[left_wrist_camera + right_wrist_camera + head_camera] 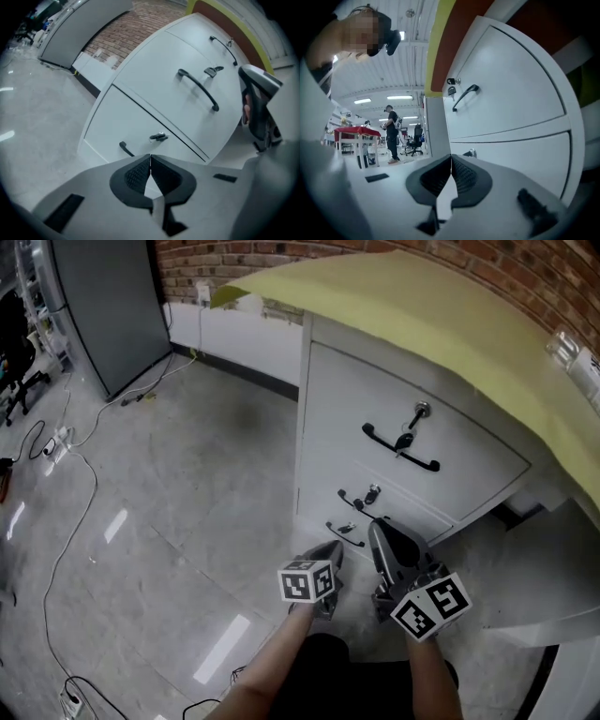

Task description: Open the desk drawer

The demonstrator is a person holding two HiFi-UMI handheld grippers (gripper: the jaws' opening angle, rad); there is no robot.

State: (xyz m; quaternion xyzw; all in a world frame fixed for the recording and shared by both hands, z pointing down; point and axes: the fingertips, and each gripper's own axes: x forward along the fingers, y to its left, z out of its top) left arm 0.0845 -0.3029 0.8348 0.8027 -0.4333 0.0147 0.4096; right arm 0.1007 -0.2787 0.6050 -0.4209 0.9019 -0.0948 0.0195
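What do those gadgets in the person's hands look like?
Each is a grey tool, the left gripper and the right gripper alike, ending in two black ribbed pads. Each carries a white cube printed with black square markers.

I've got L gripper (330, 551) & R gripper (380, 531) side by side low in front, both w/ jaws pressed together, empty, forearms (272, 671) reaching fwd, R slightly ahead.

No words, brands, numbers or signs are showing readably in any view. The marker cube (307, 582) on the left tool (335, 547) and the marker cube (431, 606) on the right tool (379, 525) are showing only black-and-white square patterns, no letters.
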